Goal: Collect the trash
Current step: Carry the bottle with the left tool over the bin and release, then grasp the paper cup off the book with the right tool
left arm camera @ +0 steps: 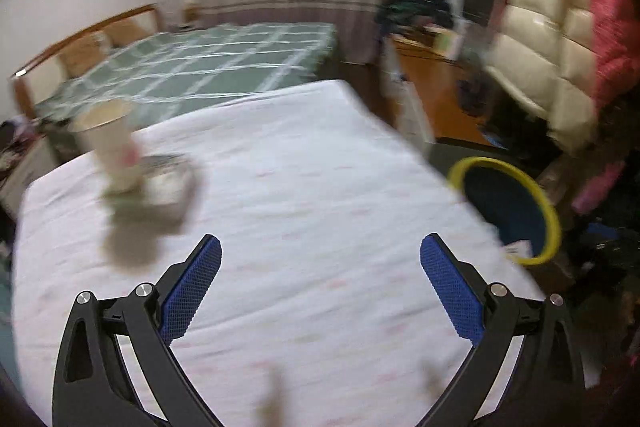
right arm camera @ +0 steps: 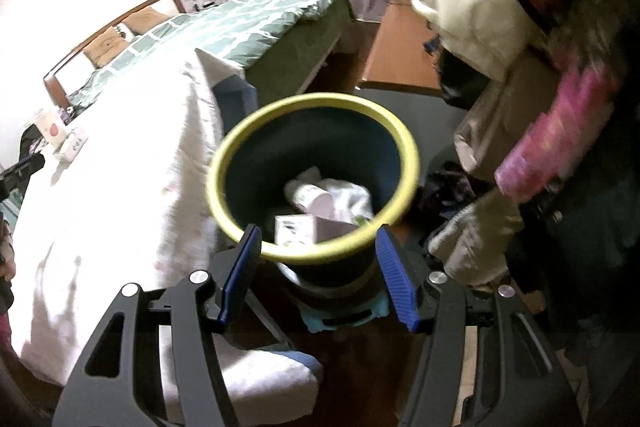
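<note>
Your left gripper (left arm camera: pixel 320 259) is wide open and empty, low in the left wrist view, above a white sheet (left arm camera: pixel 304 163). The picture is blurred. At middle left stands a paper cup (left arm camera: pixel 108 143), upright, pale with a pink mark, just beside a small flat packet (left arm camera: pixel 170 183); whether they touch you cannot tell. That cup looks light and top-heavy. If you come in fast from the side, a finger could knock it over or push it off the far edge of the soft sheet. Squeezing hard would likely crush it.

Your right gripper (right arm camera: pixel 318 247) stands partly open at bottom centre of the right wrist view, jaws astride the near rim of the bin (right arm camera: pixel 360 123), gripping nothing that shows. The bin is dark with a yellow rim and sits in the frame's centre, beside the sheet's edge. Inside lie crumpled white paper (right arm camera: pixel 344 193) and a small carton (right arm camera: pixel 294 229). Lowering that hand could catch the rim and tip the bin.
</note>
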Motion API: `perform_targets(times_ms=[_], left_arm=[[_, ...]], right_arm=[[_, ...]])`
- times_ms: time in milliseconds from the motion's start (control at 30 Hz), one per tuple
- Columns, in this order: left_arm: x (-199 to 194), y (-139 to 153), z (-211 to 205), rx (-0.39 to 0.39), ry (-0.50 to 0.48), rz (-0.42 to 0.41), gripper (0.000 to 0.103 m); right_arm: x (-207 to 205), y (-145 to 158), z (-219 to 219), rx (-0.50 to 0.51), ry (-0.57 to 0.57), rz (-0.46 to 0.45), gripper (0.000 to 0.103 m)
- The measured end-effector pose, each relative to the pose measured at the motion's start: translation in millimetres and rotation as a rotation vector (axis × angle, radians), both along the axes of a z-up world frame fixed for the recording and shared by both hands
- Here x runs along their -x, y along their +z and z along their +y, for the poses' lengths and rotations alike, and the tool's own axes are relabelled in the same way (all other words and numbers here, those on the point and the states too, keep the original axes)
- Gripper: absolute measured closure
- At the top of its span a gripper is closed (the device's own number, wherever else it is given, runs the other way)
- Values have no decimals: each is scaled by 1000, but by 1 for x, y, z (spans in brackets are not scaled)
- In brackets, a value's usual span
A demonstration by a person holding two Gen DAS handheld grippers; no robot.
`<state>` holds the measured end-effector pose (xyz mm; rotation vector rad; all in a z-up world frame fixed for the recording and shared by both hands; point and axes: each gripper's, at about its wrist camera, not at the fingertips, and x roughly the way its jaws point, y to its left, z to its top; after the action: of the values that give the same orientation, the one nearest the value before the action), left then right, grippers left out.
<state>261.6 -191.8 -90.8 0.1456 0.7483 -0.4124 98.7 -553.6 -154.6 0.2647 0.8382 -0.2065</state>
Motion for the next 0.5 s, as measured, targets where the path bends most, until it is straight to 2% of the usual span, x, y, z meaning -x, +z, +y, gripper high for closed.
perform_targets(times_ms=[133, 300, 400, 500], left_arm=[[-17, -9, 63, 13, 134, 8, 5], [-40, -24, 138, -25, 309, -19, 5], [-49, -29, 174, -30, 391, -18, 5], [-52, -35, 201, -3, 435, -18, 5]], right_arm=[[-25, 15, 28, 5, 65, -30, 46], [-72, 35, 79, 2, 192, -62, 45], [-100, 42, 113, -1, 279, -67, 45], [-125, 46, 147, -1, 356, -67, 44]])
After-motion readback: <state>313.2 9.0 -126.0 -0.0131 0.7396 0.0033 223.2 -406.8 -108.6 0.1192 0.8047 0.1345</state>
